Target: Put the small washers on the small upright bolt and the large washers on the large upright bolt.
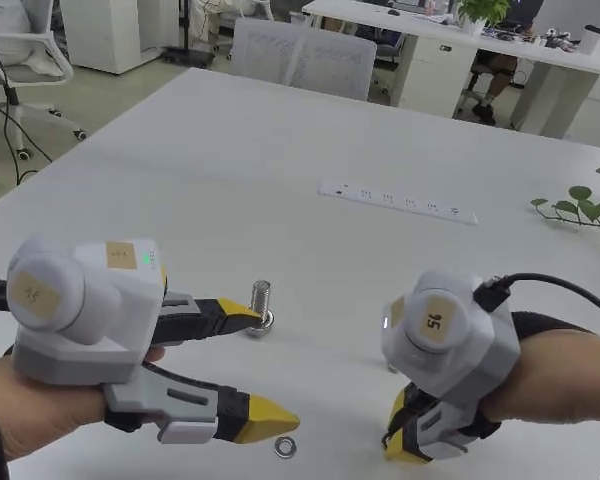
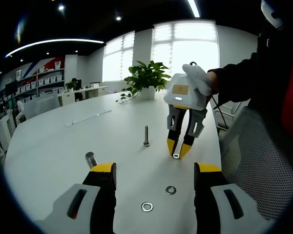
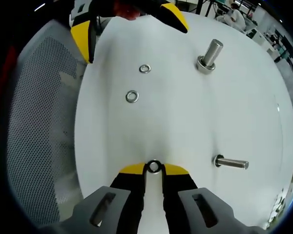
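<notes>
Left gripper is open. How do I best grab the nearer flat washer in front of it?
Take the washer by its outer rim, fingers on opposite edges, bringing the left gripper down from above. It lies flat on the table, so probably only its thin edge is grippable.

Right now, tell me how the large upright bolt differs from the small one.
The large bolt is thick, the small bolt slender. The large bolt shows coarse thread; the small bolt's shank looks smoother. The large bolt stands beside the open left gripper; the small bolt nearer the right gripper, shut on a washer. Both stand upright, silvery, on the white table.
</notes>
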A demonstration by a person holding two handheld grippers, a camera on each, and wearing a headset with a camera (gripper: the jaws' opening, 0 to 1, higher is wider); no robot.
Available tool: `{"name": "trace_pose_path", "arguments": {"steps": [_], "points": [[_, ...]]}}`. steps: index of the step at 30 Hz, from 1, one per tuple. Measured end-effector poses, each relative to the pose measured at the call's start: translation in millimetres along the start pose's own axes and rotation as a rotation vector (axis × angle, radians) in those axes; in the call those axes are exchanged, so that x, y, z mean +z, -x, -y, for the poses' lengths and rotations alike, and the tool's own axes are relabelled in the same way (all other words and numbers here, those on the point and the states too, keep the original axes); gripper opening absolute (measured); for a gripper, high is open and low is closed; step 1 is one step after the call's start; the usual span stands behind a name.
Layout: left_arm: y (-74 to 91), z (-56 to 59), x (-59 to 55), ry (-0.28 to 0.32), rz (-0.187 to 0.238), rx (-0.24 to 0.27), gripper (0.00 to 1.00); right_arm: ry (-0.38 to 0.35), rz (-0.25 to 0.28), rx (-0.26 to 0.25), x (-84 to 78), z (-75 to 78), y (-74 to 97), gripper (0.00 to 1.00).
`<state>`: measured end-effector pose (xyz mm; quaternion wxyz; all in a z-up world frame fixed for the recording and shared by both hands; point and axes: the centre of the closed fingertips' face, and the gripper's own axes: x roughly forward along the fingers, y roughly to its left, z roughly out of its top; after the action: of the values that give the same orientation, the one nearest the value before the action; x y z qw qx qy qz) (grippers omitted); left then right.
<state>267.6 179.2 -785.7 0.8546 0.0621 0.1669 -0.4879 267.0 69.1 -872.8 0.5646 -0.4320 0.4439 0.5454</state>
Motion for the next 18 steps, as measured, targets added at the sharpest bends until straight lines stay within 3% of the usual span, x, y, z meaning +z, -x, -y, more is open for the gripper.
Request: {"name": "trace_pose_path", "arguments": {"steps": [18], "points": [[-0.8, 0.7, -2.7, -0.001, -0.007, -0.005, 0.63, -0.062, 0.011, -0.019, -16.9, 11.0, 21.6, 0.13]]}}
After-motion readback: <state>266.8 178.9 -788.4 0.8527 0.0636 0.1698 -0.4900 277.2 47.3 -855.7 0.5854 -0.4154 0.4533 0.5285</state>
